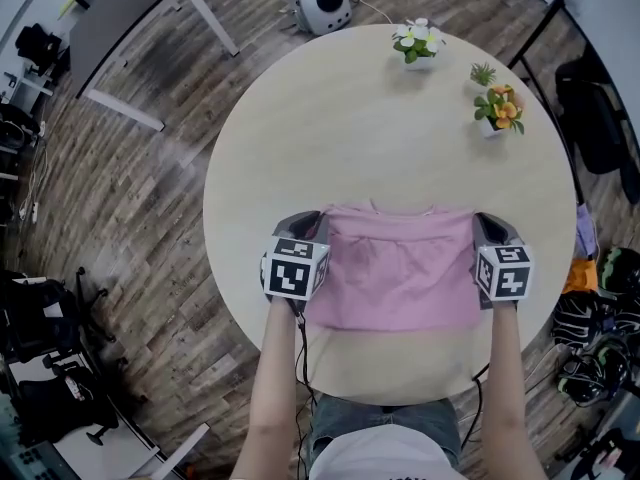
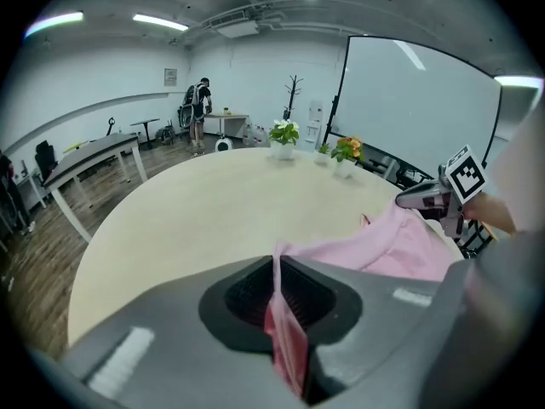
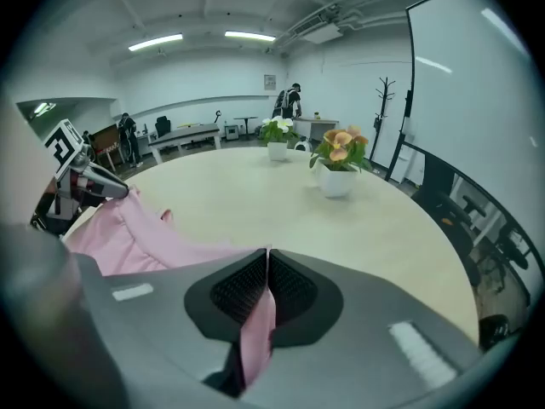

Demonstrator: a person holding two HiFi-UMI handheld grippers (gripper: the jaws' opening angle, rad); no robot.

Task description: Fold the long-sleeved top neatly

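We hold the pink top (image 1: 400,268), lying by the near edge of the tabletop (image 1: 330,118), with the left gripper (image 2: 278,267) and right gripper (image 3: 267,267) each clamped on a side edge. If one hand leads, the fold skews; a thin pinch may slip free.

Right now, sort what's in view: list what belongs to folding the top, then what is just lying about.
In the job:
pink top, on the round table
left gripper and right gripper, each shut on a side of it

Lying about:
white-flower pot
orange-flower pot
small green plant
white round device on the floor
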